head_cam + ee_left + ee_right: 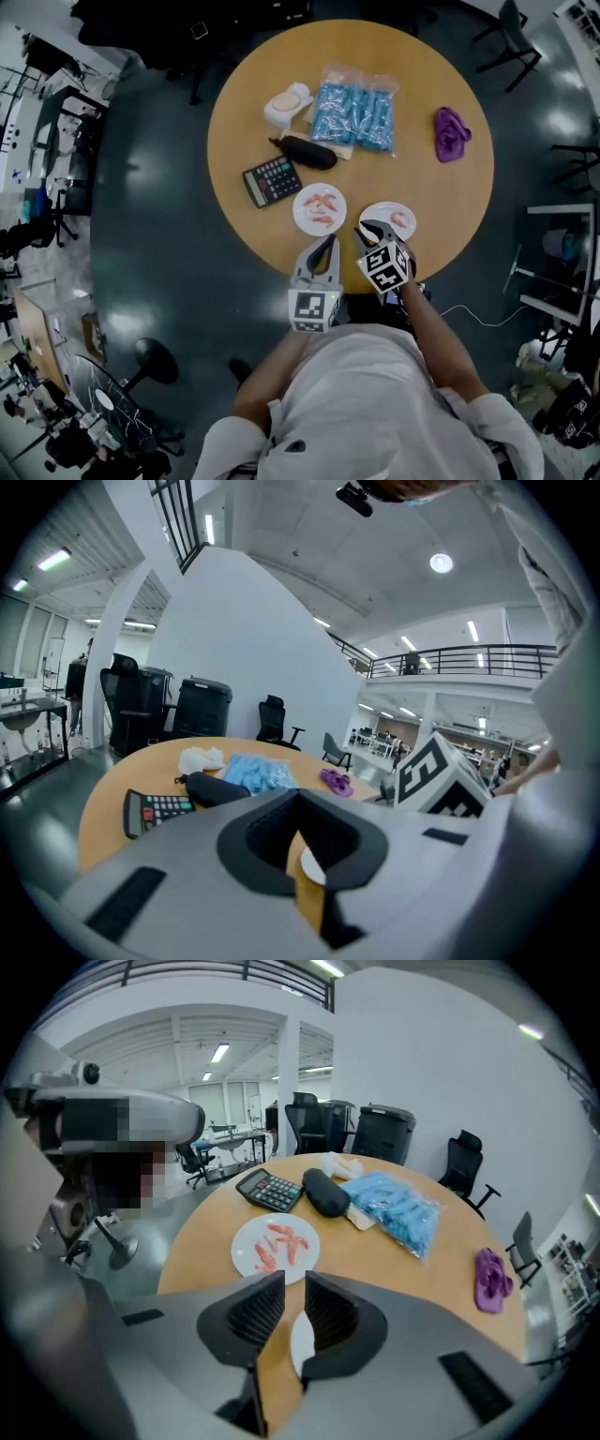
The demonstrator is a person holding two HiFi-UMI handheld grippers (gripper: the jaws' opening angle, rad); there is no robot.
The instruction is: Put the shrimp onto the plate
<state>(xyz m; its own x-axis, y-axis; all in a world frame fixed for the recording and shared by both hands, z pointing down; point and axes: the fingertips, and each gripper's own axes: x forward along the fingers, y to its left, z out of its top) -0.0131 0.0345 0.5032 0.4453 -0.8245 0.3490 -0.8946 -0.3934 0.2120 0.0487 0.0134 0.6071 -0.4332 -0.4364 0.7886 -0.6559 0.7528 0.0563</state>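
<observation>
Shrimp (pixel 281 1239) piled on far plate (pixel 242 1251), ahead-left of right tool (pixel 368 228); one on near plate (pixel 377 214) under it. Rt jaws barely apart, left tool (pixel 328 242) closed, both empty. Risk: narrow gap shoves shrimp onto tabletop (pixel 431 197).

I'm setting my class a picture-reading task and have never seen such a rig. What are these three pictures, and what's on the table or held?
A person holds two two-jaw hand tools. One picture looks down from a head camera; the other two ride on the grippers. The left gripper is shut, the right gripper slightly open; both empty. On the round wooden table lie a white plate with several pink shrimp, another white plate with one shrimp, a black calculator and a blue plastic packet.
</observation>
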